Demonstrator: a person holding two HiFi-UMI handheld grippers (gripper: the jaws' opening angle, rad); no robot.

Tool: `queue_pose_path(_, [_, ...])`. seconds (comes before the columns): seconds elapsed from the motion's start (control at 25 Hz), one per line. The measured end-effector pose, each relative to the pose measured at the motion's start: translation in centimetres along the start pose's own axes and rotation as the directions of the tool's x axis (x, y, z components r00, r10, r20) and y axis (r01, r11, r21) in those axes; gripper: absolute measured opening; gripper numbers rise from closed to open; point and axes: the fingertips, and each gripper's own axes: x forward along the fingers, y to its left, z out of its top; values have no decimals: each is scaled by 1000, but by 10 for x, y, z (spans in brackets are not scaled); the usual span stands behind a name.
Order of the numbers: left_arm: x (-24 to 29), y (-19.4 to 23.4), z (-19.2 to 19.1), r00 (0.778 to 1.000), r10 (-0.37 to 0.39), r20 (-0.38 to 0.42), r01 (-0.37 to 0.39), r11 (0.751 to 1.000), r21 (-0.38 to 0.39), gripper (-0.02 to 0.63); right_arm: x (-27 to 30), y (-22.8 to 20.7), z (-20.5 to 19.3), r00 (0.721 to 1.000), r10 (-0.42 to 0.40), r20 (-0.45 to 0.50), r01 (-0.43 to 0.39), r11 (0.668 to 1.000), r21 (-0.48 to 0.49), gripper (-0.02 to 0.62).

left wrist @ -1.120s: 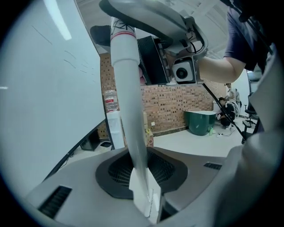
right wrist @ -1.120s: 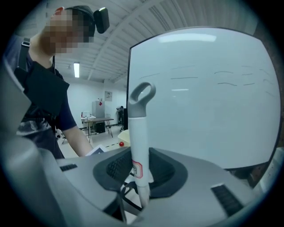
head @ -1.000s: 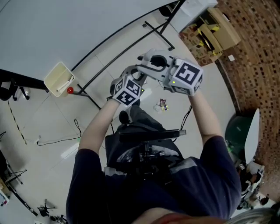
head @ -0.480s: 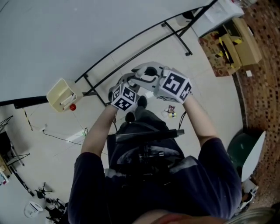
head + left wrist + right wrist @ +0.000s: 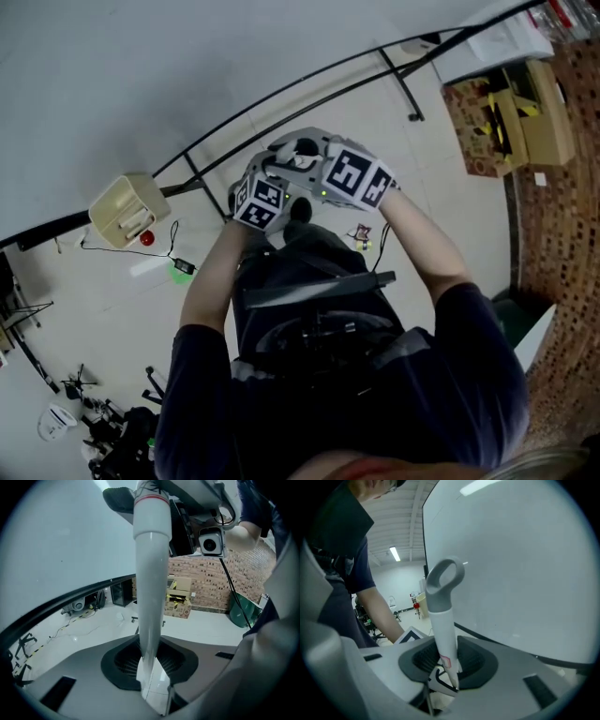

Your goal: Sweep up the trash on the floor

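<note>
A white broom handle (image 5: 151,573) runs up between the jaws of my left gripper (image 5: 152,667), which are shut on it. My right gripper (image 5: 447,660) is shut on the same handle (image 5: 443,630) just below its grey loop end (image 5: 443,585). In the head view the two marker cubes, left (image 5: 260,202) and right (image 5: 352,178), sit close together in front of my chest. Small colourful trash (image 5: 361,236) lies on the pale floor just right of the hands. The broom's head is hidden.
A big white board (image 5: 141,75) on black legs (image 5: 202,183) stands ahead. A cream box (image 5: 122,208) with a red knob sits at its left foot, and a green scrap (image 5: 180,274) and a cable lie nearby. Cardboard boxes (image 5: 511,112) stand far right, a green bin (image 5: 511,314) lower right.
Both grippers have sunk and drawn nearer my body, still together on the handle. The head view has swung, so the trash now lies closer to the hands.
</note>
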Motion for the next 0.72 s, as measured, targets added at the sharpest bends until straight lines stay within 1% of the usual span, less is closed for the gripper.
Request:
queue_pose_path(0.16, [8, 10, -23, 1000, -13, -21, 12, 999, -37, 86, 28, -4, -12, 999, -19, -29, 19, 1000, 18, 121])
queue_pose_path(0.32, [16, 17, -43, 998, -48, -44, 46, 998, -37, 86, 51, -12, -25, 996, -68, -59, 71, 996, 54, 121])
queue_pose_path(0.52, [12, 31, -69, 996, -42, -81, 35, 996, -87, 86, 79, -12, -31, 992, -90, -92, 97, 992, 79, 120])
queue_pose_path(0.64, [20, 34, -80, 992, -69, -104, 58, 993, -107, 86, 86, -17, -42, 983, -133, -124, 145, 985, 92, 120])
queue_pose_path(0.72, [23, 42, -89, 991, -65, -116, 51, 992, -119, 86, 95, -21, -47, 980, -158, -120, 170, 980, 106, 120])
